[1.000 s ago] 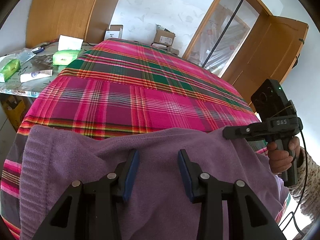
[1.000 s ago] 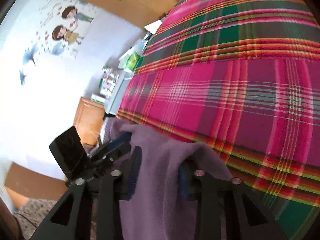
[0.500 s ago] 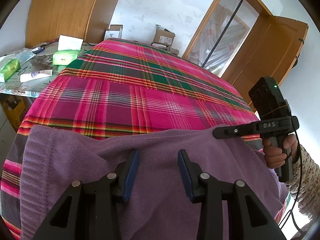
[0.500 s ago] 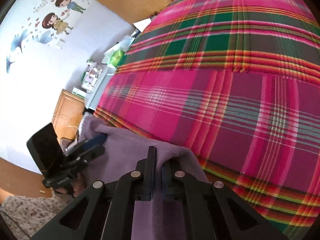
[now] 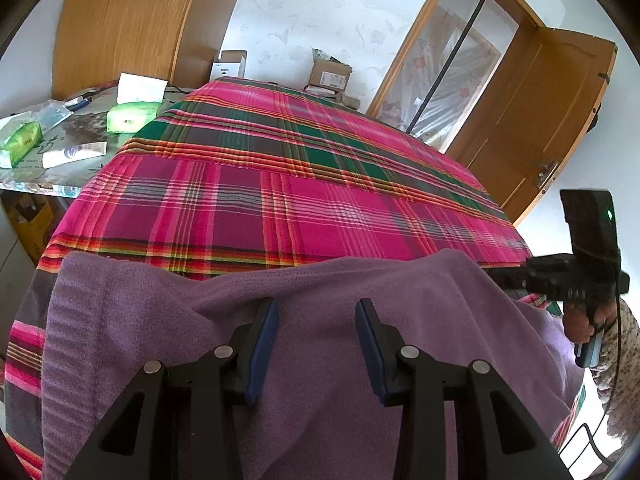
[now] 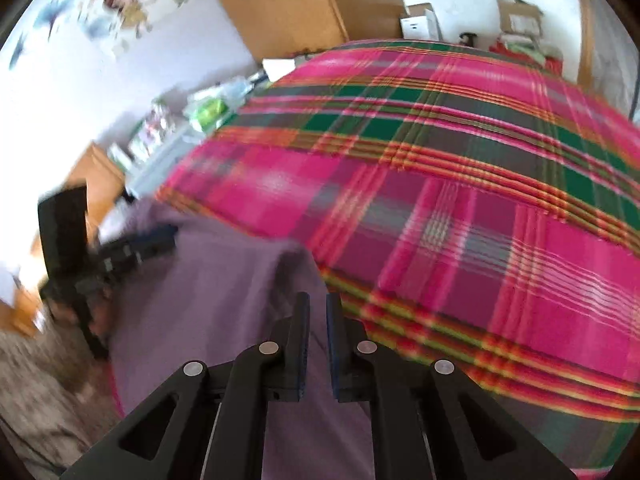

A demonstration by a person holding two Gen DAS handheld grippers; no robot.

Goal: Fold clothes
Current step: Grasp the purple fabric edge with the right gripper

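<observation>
Purple fleece garment [image 5: 320,360] draped over near edge of plaid bedspread [image 5: 280,200], lying beneath and ahead of both tools, top hem ruffled. Right gripper [image 6: 318,312]: jaws nearly together, a fold of fleece apparently pinched between them at the garment's right corner; view blurred, so contact judged, not certain. Left gripper [image 5: 316,320]: jaws spread wide, blue pads [image 5: 264,340] resting over fleece, nothing clamped. Step in hand, by judgement: securing corners before first fold. Next move likely calls for closing left jaws on the hem, then carrying both corners forward together. Clutter on side table [image 5: 24,184] far left, well apart.
</observation>
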